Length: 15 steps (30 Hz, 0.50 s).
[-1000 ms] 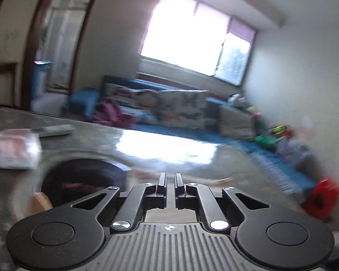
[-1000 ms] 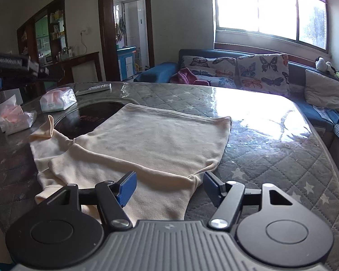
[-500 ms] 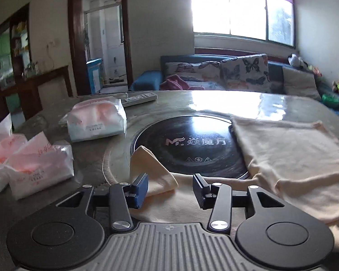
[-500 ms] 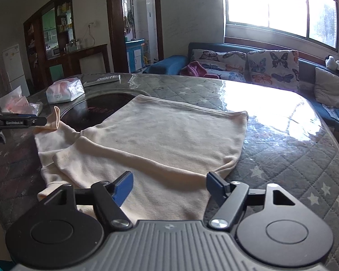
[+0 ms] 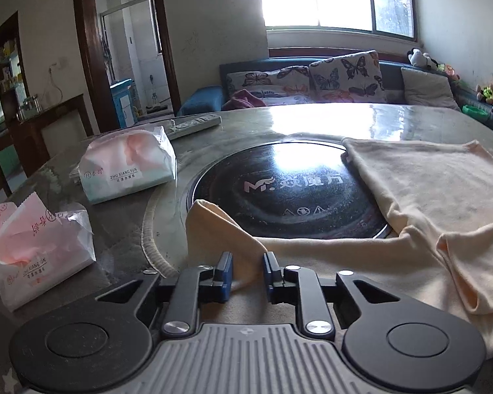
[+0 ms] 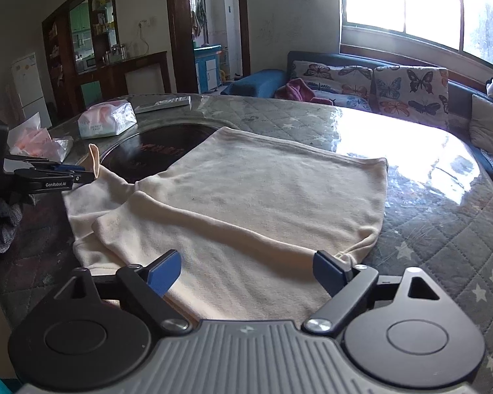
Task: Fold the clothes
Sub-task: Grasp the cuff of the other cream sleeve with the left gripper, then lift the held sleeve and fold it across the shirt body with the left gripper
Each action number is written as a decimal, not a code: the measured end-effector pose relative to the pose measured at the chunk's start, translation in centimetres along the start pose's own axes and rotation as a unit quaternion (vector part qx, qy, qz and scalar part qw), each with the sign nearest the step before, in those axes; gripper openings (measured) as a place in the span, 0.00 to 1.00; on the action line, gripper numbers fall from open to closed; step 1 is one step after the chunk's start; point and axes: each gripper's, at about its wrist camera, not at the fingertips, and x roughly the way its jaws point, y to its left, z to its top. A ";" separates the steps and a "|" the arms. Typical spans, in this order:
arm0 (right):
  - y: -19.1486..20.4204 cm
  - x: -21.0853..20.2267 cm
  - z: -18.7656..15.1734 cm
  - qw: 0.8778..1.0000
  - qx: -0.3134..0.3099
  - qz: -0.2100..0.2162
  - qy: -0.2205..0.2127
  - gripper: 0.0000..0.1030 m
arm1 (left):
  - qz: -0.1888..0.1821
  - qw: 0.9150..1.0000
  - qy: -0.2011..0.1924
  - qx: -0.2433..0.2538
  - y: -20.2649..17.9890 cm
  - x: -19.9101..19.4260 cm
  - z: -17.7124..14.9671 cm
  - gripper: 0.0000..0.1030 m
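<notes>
A cream garment [image 6: 263, 197] lies spread on the quilted table, partly over a black round hob [image 5: 279, 197]. Its left corner [image 5: 213, 223] stands up in a fold. My left gripper [image 5: 248, 269] has that fold between its blue pads; the jaws are closing and the cloth fills the narrow gap. In the right wrist view the left gripper [image 6: 83, 174] reaches in from the left to the raised corner [image 6: 93, 161]. My right gripper [image 6: 246, 259] hovers over the garment's near edge, jaws opening wide, with the cloth lying flat below them and nothing pinched.
Two tissue packs [image 5: 128, 167] [image 5: 36, 256] sit left of the hob, and a remote [image 5: 194, 124] lies behind them. The star-quilted table cover [image 6: 427, 229] lies bare to the right. A grey gloved hand [image 6: 3, 226] holds the left gripper. A sofa [image 6: 361, 75] stands beyond the table.
The left gripper swung down from facing the room to the cloth's raised corner, opened, then narrowed onto the fold. The right gripper's jaws spread wider and it shifted slightly over the garment.
</notes>
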 end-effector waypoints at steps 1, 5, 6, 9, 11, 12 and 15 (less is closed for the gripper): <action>0.0 0.2 0.0 1.000 0.002 0.000 0.003 0.89 | -0.007 1.000 -0.002 -0.011 0.3 -0.2 0.2 0.11; -0.1 0.4 -0.2 1.000 0.006 0.000 0.006 0.93 | -0.049 0.997 -0.013 -0.065 1.3 -1.5 1.2 0.07; -0.1 0.4 -0.2 1.000 0.006 0.001 0.007 0.94 | -0.065 0.995 -0.016 -0.076 1.3 -2.0 1.6 0.06; -0.3 0.4 -0.3 1.000 0.007 0.003 0.005 0.95 | -0.114 0.988 -0.024 -0.105 0.9 -3.7 2.6 0.06; -0.5 0.2 -0.4 1.000 0.009 0.002 0.003 0.96 | -0.157 0.980 -0.031 -0.119 -0.2 -5.0 3.4 0.06; -0.6 0.2 -0.5 1.000 0.010 0.002 0.002 0.97 | -0.178 0.975 -0.035 -0.125 -0.7 -5.6 3.8 0.06; -1.1 -0.2 -0.8 1.000 0.014 -0.001 -0.002 0.97 | -0.239 0.960 -0.043 -0.139 -2.7 -7.2 5.1 0.06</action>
